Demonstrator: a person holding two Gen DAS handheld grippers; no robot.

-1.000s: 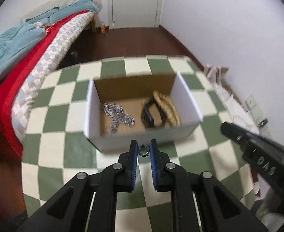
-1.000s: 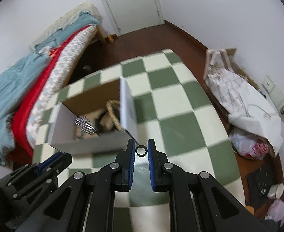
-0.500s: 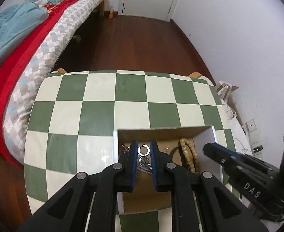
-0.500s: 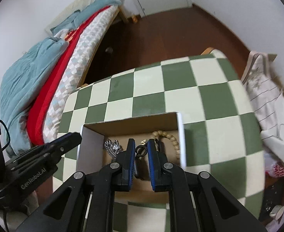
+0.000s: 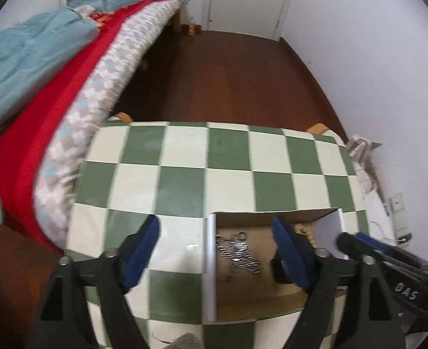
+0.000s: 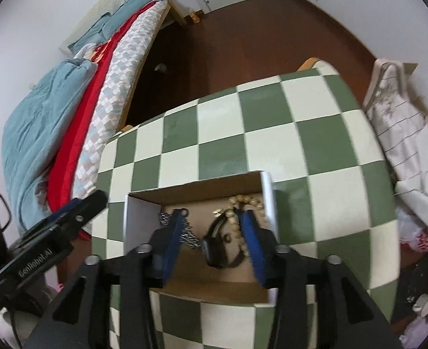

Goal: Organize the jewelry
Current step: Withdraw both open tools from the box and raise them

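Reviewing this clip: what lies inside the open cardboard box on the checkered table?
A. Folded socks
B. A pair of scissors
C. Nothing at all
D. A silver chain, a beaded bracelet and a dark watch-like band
D: the right wrist view shows the cardboard box holding a silver chain, a beaded bracelet and a dark band.

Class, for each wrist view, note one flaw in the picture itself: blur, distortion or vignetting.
Left wrist view: fisheye bends the green-and-white checked tablecloth edges; dark corners vignette. Right wrist view: blue-padded right gripper fingertips smear with motion blur; the cardboard box stays fairly sharp.
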